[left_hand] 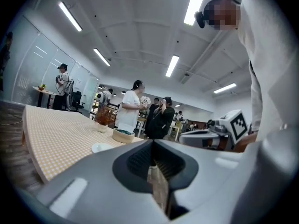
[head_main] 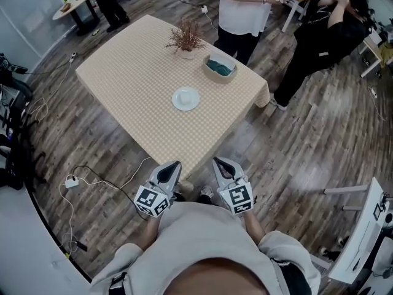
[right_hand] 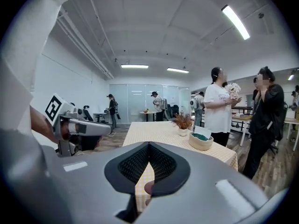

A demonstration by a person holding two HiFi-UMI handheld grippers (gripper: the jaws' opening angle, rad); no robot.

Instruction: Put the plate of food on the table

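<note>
A small white plate lies near the middle of the checked tablecloth; I see no food on it from here. The left gripper view shows this plate low on the table's near part. My left gripper and right gripper are held side by side close to my chest, short of the table's near corner. Both are shut with nothing between their jaws. Each gripper view shows its own jaws meeting, left gripper and right gripper, and the other gripper beside it.
A round bowl with teal contents and a pot of dried twigs stand at the table's far side. Two people stand just beyond it. Cables and a power strip lie on the wooden floor at left.
</note>
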